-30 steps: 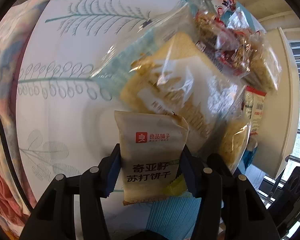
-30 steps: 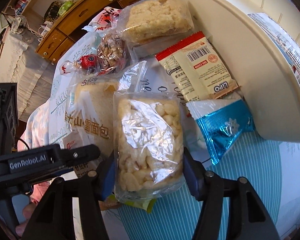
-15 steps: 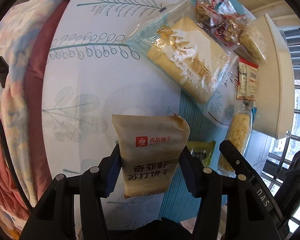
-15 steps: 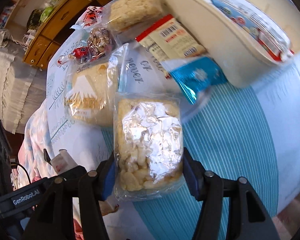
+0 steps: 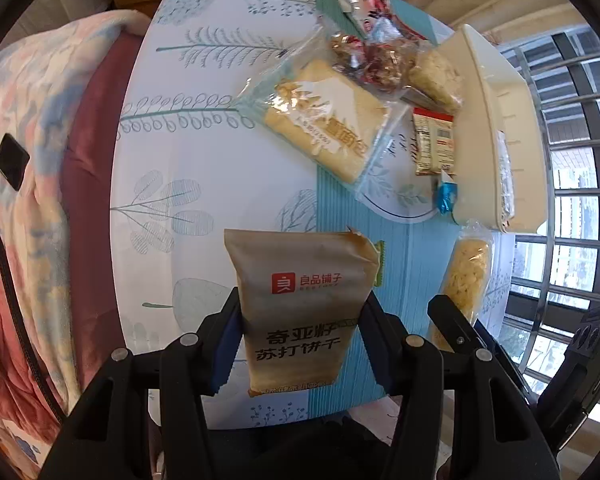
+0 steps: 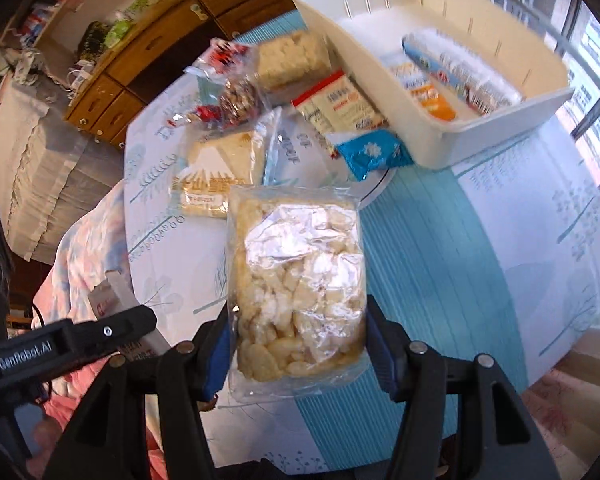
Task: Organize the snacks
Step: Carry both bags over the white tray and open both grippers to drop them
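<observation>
Both packs are now lifted clear of the table point(image 5: 220, 208), left gripper point(image 5: 298, 336) pinching the cracker pack point(image 5: 300, 300), right gripper point(image 6: 298, 344) pinching the rice-cracker bag point(image 6: 298, 280), ready for the white bin point(image 6: 480, 128).

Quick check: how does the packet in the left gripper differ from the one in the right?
The soda cracker packet is opaque tan with printed red logo and dark text; the puffed rice snack bag is clear, showing pale pieces, with no print visible. Both are lifted off the table, each clamped between its gripper's fingers, not yet in the white bin.

Both tongs point(image 5: 298, 340) point(image 6: 298, 344) with their packets, now higher above the table point(image 5: 204, 92).
</observation>
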Motion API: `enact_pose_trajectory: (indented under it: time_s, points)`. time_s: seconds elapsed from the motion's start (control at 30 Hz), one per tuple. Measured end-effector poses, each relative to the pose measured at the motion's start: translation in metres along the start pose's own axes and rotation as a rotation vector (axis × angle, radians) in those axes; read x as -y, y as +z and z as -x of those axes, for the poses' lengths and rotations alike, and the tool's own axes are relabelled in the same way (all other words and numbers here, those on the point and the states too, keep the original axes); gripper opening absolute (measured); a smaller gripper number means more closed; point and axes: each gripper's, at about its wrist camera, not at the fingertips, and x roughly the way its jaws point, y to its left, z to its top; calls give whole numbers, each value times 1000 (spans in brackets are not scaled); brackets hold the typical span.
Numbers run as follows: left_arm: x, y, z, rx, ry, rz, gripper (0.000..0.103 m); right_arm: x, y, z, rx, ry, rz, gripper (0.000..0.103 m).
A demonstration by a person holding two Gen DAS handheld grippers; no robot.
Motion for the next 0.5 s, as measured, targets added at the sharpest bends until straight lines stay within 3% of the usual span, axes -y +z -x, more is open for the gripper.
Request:
enact_pose_trajectory:
  time_s: [0.23,0.5]
  points:
    - [31,-9,27,16,18,-82,54,15,10,32,67,14,50,59]
    - [89,-4,47,64,12,-77,54,35,42,62,104,54,200,59]
